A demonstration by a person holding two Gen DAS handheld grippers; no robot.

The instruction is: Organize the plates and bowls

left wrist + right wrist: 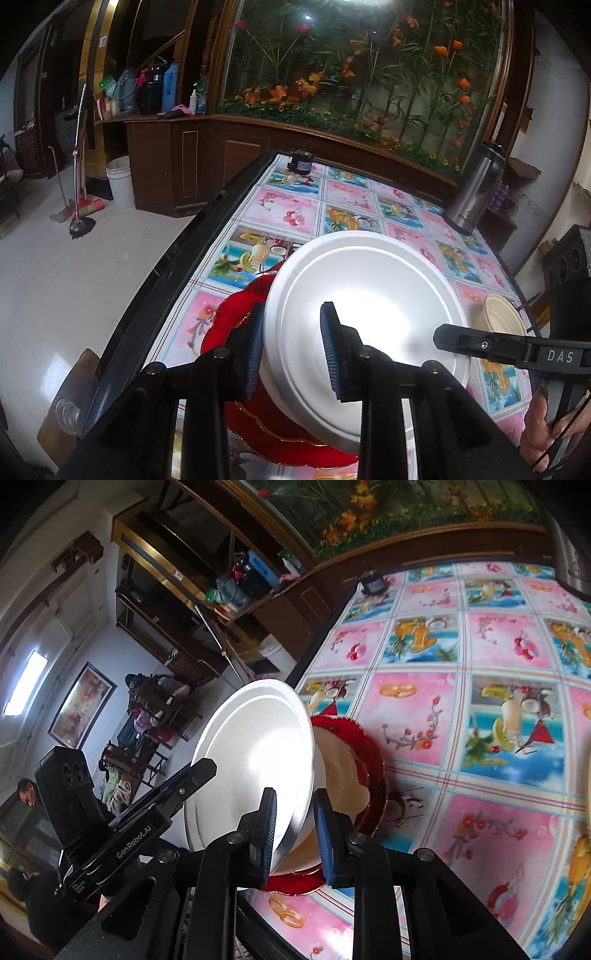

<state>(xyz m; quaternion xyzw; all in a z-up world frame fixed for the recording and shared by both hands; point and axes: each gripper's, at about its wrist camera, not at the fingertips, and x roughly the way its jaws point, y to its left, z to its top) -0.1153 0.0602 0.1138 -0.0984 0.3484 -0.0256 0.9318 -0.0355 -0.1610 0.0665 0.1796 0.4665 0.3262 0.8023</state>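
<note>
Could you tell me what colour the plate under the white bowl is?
Red plate, with a thin gold rim; clearest in the left wrist view.

It was a lived-in home, a dining or living room. A table covered with a glossy pink-and-blue fruit-patterned oilcloth stood near a dark wooden cabinet built under a large glass display of artificial flowers. On the cabinet's left shelf sat blue plastic jugs and bottles; a broom and mop leaned beside a white plastic bucket on the pale tiled floor. A framed picture hung on the far wall.
</note>
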